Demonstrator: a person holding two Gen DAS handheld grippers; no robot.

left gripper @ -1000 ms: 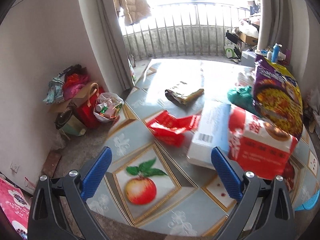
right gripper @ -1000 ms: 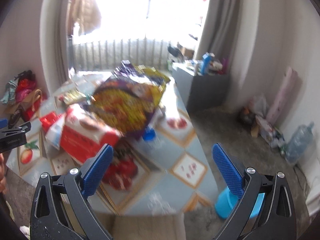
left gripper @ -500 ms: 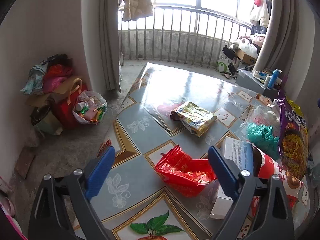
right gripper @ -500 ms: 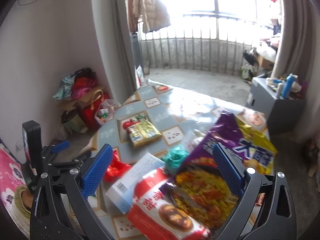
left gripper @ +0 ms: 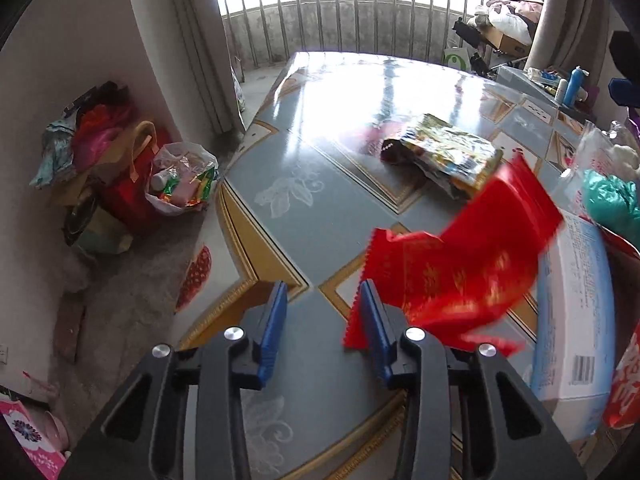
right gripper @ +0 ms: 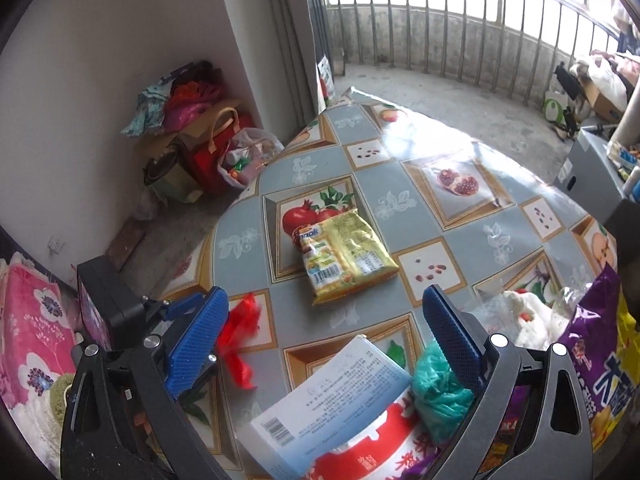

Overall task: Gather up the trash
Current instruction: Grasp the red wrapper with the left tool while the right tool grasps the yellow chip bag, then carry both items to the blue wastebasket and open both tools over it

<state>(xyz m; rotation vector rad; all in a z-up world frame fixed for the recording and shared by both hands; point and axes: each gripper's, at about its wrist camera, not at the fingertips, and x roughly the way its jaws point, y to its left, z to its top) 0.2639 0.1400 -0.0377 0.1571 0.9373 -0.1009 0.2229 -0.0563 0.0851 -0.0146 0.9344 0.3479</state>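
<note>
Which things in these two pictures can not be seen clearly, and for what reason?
- Red wrapper, left wrist view: motion-blurred, its print unreadable; whether the closing left gripper has caught its edge is unclear.
- Same red wrapper, right wrist view: blurred, partly behind the right gripper's finger.
- White box, right wrist view: small print too fine to read.
- Purple snack bag, right wrist view: cut off by the picture's edge.

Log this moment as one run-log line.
left hand-held gripper: closing, nothing between pads | red wrapper: beside its right finger, blurred | right hand-held gripper: open, empty
</note>
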